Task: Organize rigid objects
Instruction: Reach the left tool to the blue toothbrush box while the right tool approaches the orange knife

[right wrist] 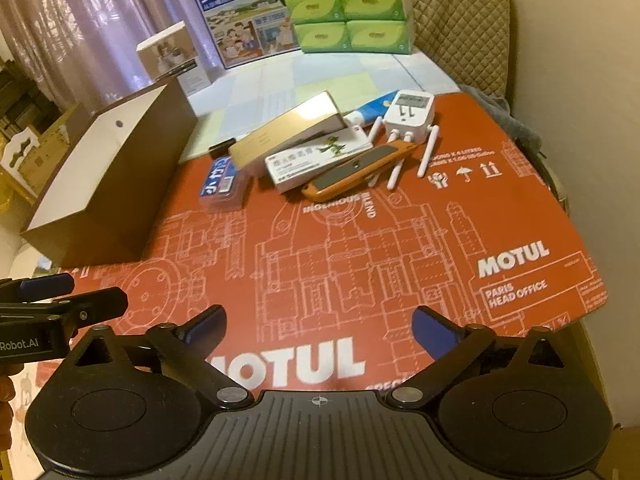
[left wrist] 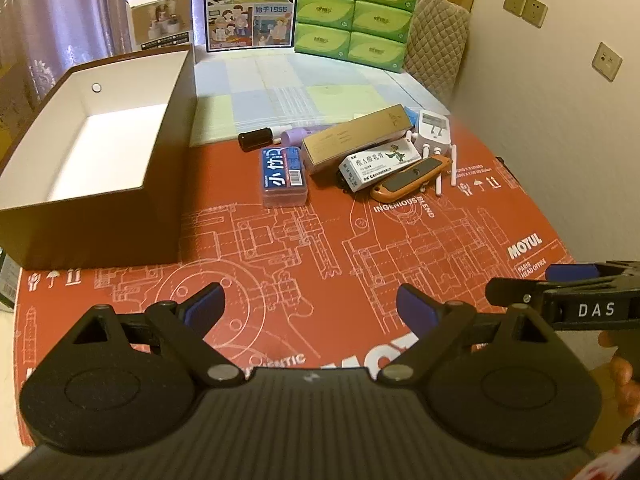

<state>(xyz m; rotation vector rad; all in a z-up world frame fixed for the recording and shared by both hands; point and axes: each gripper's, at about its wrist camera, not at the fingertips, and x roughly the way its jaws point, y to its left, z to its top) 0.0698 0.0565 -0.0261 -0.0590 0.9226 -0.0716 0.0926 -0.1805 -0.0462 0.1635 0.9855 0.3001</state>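
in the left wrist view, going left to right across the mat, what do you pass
open brown box → blue-labelled plastic case → gold box → white medicine carton → orange utility knife → white plug-in router

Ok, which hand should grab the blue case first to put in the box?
Probably left. The blue case lies nearest the box, on the left side of the pile, and the left gripper is open and empty on that side. The right gripper faces the cutter.
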